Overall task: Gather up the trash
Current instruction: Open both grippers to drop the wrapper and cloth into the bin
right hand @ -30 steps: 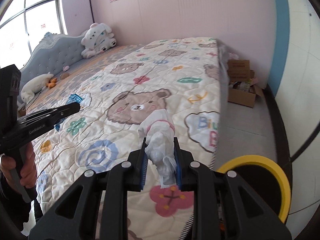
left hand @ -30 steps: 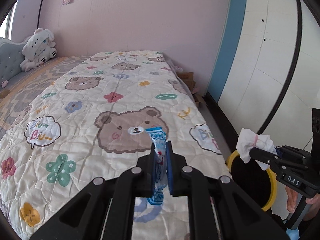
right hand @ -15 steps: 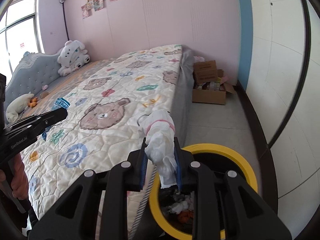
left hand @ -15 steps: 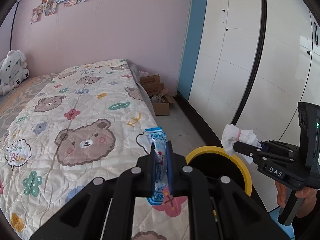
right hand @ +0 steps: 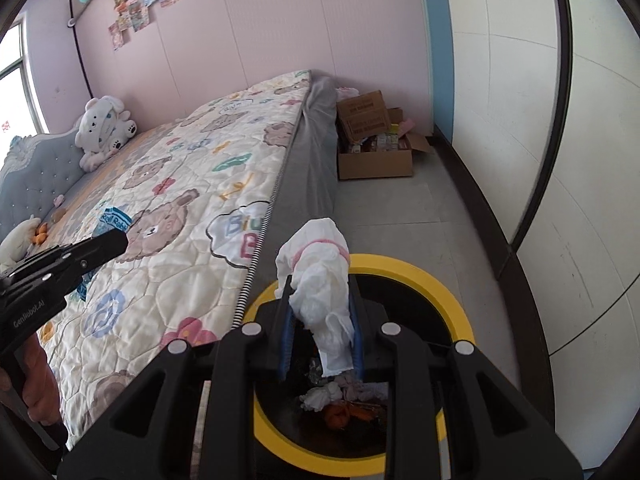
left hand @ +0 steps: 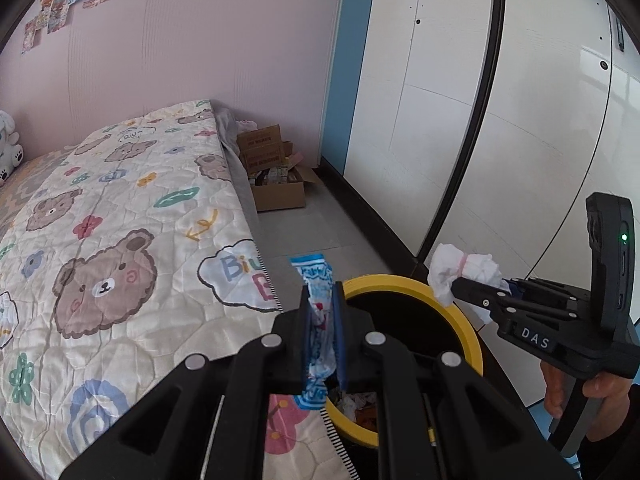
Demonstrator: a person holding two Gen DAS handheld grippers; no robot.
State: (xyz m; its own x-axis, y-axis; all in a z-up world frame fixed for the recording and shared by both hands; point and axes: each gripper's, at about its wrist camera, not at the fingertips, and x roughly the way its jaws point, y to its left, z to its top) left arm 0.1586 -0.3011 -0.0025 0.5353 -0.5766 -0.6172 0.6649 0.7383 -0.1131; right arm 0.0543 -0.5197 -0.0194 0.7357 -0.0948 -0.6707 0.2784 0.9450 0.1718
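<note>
My left gripper (left hand: 320, 300) is shut on a blue and white snack wrapper (left hand: 316, 280), held upright at the bed's edge, just left of the yellow-rimmed trash bin (left hand: 460, 312). In the right wrist view that same left gripper (right hand: 120, 240) and the wrapper (right hand: 114, 220) hover over the quilt. My right gripper (right hand: 320, 292) is shut on a crumpled white tissue with a pink band (right hand: 320, 272), above the bin's rim (right hand: 432, 284). The left wrist view shows the right gripper (left hand: 456, 290) holding the tissue (left hand: 460, 268) over the bin's far side. Trash lies in the bin's bottom (right hand: 344, 396).
A bed with a bear-print quilt (left hand: 120, 240) fills the left. An open cardboard box (right hand: 376, 148) stands on the grey floor by the pink wall. White wardrobe doors (left hand: 480, 120) run along the right. A plush toy (right hand: 102, 128) sits at the headboard.
Both grippers have swung right from over the quilt toward the bin. The bin now lies below and ahead of both. The wrapper and tissue remain gripped.
</note>
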